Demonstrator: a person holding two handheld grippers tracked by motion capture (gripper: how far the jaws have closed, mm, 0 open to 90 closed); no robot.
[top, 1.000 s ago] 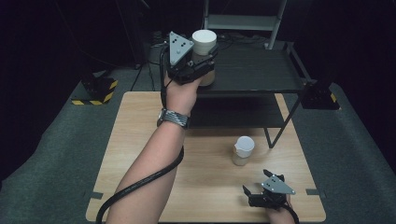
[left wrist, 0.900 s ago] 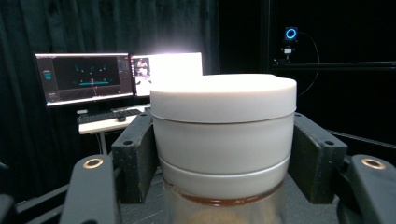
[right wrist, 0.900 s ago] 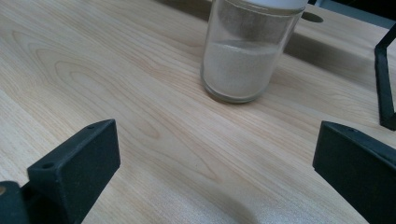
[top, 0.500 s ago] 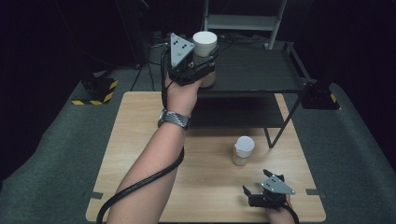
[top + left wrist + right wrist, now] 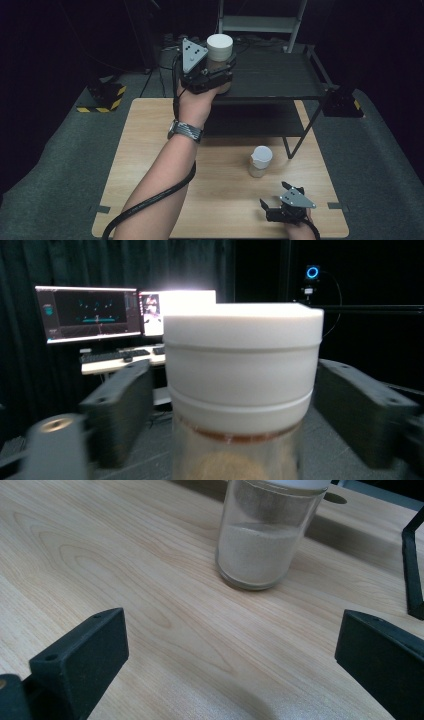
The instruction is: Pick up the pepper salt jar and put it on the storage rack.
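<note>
The white-lidded jar (image 5: 220,59) stands upright on the top shelf of the black rack (image 5: 280,75), near its left front corner, apparently just set there to be stored. The left hand-held gripper (image 5: 212,80) sits around the jar; its jaws have just been opening and now stand clear on both sides, a gap showing in the left gripper view, so the jar rests on the shelf by itself. In front of the rack, a second jar (image 5: 260,161) waits on the counter (image 5: 150,150), with the right hand-held gripper (image 5: 272,209) spread open just beside it, likely ready to take it.
</note>
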